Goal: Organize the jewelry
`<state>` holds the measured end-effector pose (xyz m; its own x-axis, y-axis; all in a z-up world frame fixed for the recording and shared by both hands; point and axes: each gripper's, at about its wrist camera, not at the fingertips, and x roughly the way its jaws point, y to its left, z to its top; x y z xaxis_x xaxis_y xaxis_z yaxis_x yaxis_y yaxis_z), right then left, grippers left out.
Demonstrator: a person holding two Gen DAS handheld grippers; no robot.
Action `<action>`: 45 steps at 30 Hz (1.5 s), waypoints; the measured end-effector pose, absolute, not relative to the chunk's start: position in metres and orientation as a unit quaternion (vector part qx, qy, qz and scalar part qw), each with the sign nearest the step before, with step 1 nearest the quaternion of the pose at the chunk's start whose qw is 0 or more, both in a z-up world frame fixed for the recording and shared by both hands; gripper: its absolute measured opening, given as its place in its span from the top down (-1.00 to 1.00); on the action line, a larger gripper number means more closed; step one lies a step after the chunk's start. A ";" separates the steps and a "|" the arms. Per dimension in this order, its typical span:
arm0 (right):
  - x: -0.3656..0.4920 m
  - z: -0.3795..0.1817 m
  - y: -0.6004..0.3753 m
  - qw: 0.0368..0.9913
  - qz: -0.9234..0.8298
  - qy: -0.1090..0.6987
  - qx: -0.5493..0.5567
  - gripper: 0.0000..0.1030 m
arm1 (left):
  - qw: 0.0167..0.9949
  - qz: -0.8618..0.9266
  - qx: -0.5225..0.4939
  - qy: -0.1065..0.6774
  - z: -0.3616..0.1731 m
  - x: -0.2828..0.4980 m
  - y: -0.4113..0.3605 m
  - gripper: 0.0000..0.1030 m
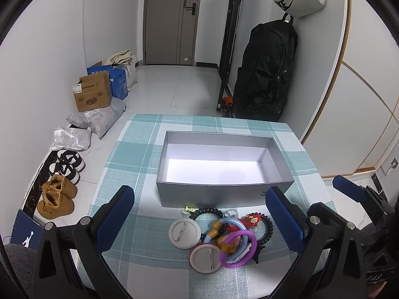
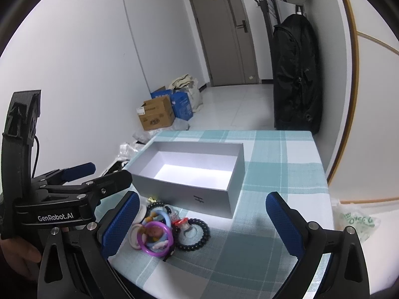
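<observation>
A pile of jewelry lies on the checked tablecloth in front of an open grey box (image 1: 224, 189). It holds a purple bangle (image 1: 238, 249), a blue ring (image 1: 233, 223), a black bead bracelet (image 1: 268, 226), two round white badges (image 1: 184, 233) and a red charm (image 1: 253, 220). My left gripper (image 1: 199, 214) is open and empty, above the pile. My right gripper (image 2: 202, 214) is open and empty, to the right of the pile (image 2: 159, 231). The box (image 2: 199, 199) is empty inside.
The table (image 1: 139, 144) ends close behind the box. On the floor to the left are shoes (image 1: 57, 199), parcels and cardboard boxes (image 1: 93, 94). A black bag (image 1: 269, 69) hangs on the right. A plastic bag (image 2: 356, 221) lies right of the table.
</observation>
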<state>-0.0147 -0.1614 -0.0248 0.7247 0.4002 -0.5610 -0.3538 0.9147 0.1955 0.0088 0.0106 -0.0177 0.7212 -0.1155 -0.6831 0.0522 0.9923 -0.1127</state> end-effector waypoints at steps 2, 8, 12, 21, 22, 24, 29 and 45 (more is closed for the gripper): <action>-0.015 -0.026 -0.159 0.927 0.205 0.313 0.033 -0.98 | 0.925 -0.047 -0.046 0.375 -0.019 0.010 0.012 -0.98; -0.013 -0.035 -0.148 0.917 0.215 0.337 0.002 -0.98 | 0.913 -0.041 -0.059 0.401 -0.027 0.019 0.030 -0.98; -0.010 -0.046 -0.137 0.901 0.235 0.363 -0.021 -0.97 | 0.901 -0.045 -0.094 0.422 -0.033 0.025 0.052 -0.98; -0.019 -0.067 -0.096 0.872 0.291 0.376 -0.114 -0.85 | 0.883 -0.026 -0.148 0.445 -0.039 0.031 0.086 -0.98; -0.020 -0.070 -0.091 0.871 0.292 0.374 -0.128 -0.83 | 0.882 -0.025 -0.151 0.446 -0.039 0.031 0.087 -0.98; -0.021 -0.075 -0.082 0.868 0.293 0.372 -0.151 -0.75 | 0.879 -0.022 -0.155 0.450 -0.040 0.031 0.089 -0.98; -0.018 -0.083 -0.077 0.868 0.276 0.388 -0.139 -0.55 | 0.877 -0.026 -0.157 0.454 -0.040 0.030 0.090 -0.98; -0.017 -0.090 -0.064 0.860 0.273 0.394 -0.176 0.06 | 0.877 -0.024 -0.148 0.457 -0.039 0.025 0.094 -0.98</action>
